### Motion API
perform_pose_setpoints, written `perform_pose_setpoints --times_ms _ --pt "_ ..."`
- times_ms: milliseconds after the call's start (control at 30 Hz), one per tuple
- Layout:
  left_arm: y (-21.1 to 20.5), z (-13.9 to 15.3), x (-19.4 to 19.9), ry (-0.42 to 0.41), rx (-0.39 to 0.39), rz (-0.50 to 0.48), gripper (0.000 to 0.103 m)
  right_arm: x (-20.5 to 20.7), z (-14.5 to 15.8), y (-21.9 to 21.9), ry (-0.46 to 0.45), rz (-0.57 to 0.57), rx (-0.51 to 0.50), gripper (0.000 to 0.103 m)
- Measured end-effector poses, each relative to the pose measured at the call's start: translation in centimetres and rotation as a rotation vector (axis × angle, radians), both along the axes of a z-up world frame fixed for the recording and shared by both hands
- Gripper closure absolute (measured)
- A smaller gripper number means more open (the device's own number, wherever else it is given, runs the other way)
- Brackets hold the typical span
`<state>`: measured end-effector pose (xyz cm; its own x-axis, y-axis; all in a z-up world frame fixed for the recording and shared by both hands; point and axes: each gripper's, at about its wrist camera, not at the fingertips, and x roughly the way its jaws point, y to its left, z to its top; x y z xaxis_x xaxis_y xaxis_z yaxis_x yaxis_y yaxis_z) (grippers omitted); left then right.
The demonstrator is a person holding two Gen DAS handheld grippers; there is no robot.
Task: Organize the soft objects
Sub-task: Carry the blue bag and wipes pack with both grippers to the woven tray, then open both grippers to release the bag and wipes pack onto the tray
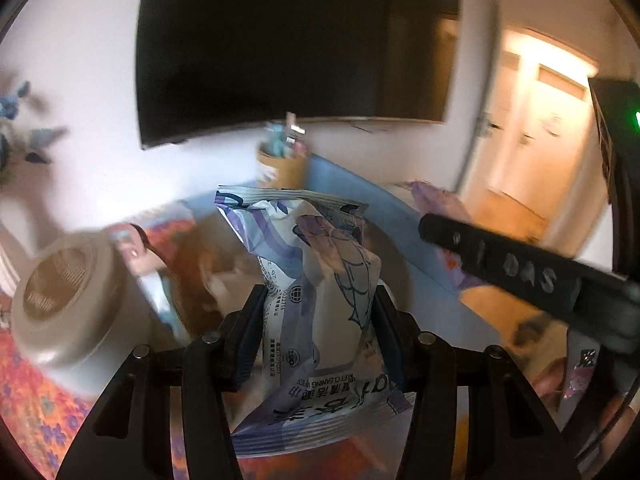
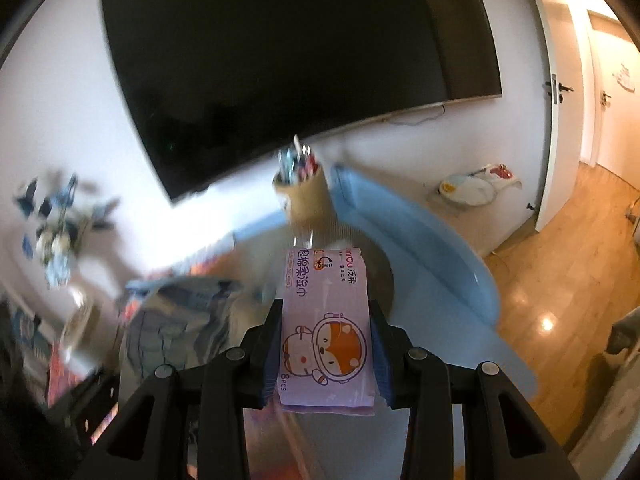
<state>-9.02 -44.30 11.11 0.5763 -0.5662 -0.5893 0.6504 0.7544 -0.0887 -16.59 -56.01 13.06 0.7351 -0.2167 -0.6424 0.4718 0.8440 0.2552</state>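
1. A white wall carries a large dark television [image 2: 288, 68]; to the right an open doorway [image 2: 592, 92] leads onto a glossy wooden floor [image 2: 536, 292].
2. Below the television lies a pale blue worktop [image 2: 424, 240], with a tan cylindrical holder [image 2: 306, 196] full of pens standing at its far edge, close to the wall.
3. The left hand-held gripper [image 1: 318, 312] is clamped on a crumpled white-and-purple wipes packet [image 1: 320, 280], squeezed at the waist, printed side toward the camera and upside down, raised off the worktop.
4. The right hand-held gripper [image 2: 326, 344] is clamped on a flat lilac tissue pack [image 2: 326, 320] with a cartoon astronaut animal, lying lengthwise between the fingers and held above the worktop.
5. In the left wrist view the right tool's black finger [image 1: 500, 264] reaches in from the right, near the wipes packet but apart from it.
6. A beige round container [image 1: 68, 296] sits at the left, blurred, over an orange floral cloth [image 1: 36, 400].
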Motion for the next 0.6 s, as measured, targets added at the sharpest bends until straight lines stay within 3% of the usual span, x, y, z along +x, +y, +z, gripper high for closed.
perform_pose_setpoints --times_ms 200,300,367,400,433,467,600 --pt "-3.0 -1.6 2.2 -0.097 0.118 0.132 0.054 6.7 -1.5 -4.1 0.004 0.037 0.080 0.065" --pt "-3.7 -2.6 4.3 -0.107 0.164 0.200 0.051 8.8 -2.9 -4.8 0.016 0.074 0.139 0.065" --pt "-4.3 -3.1 5.4 -0.134 0.194 0.239 0.039 9.5 -3.6 -5.0 0.022 0.092 0.173 0.064" --pt "-4.6 -3.3 5.7 -0.143 0.209 0.240 0.033 9.9 -4.1 -5.1 0.032 0.103 0.186 0.061" --pt "-4.9 -3.5 5.7 -0.143 0.220 0.222 0.022 10.0 -4.3 -5.1 0.036 0.109 0.191 0.050" --pt "-5.1 -3.6 5.6 -0.143 0.220 0.203 0.019 10.0 -4.6 -5.0 0.039 0.110 0.193 0.039" --pt "-5.1 -3.3 4.3 -0.157 0.210 0.172 0.018 9.0 -4.8 -4.8 0.044 0.099 0.171 0.035"
